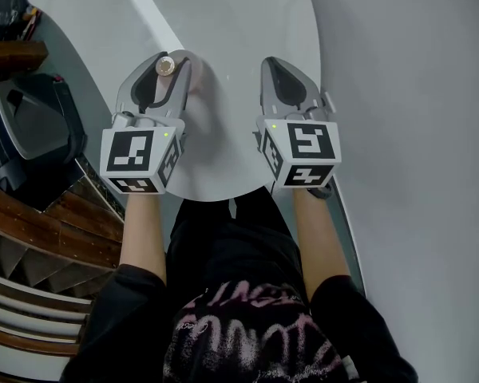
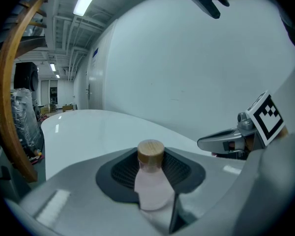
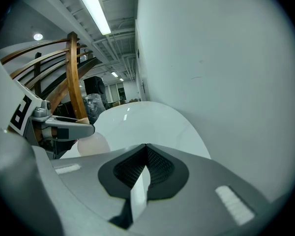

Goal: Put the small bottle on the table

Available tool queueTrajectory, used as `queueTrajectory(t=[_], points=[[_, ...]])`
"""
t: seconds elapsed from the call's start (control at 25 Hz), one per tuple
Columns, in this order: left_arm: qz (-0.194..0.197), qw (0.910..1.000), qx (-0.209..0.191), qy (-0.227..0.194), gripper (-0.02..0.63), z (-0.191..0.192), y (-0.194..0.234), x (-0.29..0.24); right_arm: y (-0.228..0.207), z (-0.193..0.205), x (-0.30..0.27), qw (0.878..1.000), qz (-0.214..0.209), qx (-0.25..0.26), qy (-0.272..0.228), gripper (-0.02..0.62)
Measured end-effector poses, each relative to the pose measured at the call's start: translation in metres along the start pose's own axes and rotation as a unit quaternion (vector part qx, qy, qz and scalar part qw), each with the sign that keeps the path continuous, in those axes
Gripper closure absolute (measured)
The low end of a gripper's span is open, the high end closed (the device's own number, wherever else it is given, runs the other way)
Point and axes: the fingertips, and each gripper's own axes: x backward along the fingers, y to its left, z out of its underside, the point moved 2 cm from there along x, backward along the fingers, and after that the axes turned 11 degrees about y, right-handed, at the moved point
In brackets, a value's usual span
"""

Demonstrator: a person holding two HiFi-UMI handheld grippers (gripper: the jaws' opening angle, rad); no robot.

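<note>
A small pale pink bottle [image 1: 166,66] with a round wooden cap is held upright between the jaws of my left gripper [image 1: 169,61], which is shut on it. In the left gripper view the bottle [image 2: 152,183] stands between the dark ribbed pads [image 2: 120,173]. It hangs over the near part of the white round table [image 1: 223,22]; I cannot tell whether its base touches the top. My right gripper [image 1: 278,64] is beside it to the right, over the table, shut with nothing in it, its jaws meeting [image 3: 146,154]. From the right gripper view the bottle [image 3: 91,144] shows under the left gripper [image 3: 64,127].
Curved wooden rails [image 1: 56,214] and a black case [image 1: 32,126] lie left of the table. A plain white wall [image 1: 415,94] runs along the right. The table's near edge [image 1: 215,198] is just in front of the person's body.
</note>
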Motion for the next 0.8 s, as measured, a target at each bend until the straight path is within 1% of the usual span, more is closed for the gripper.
queueTrajectory(t=[0.8], points=[[-0.001, 0.9999, 0.000, 0.014, 0.460, 0.007, -0.005, -0.012, -0.008, 0.008, -0.006, 1.000, -0.002, -0.008, 0.007, 0.586]])
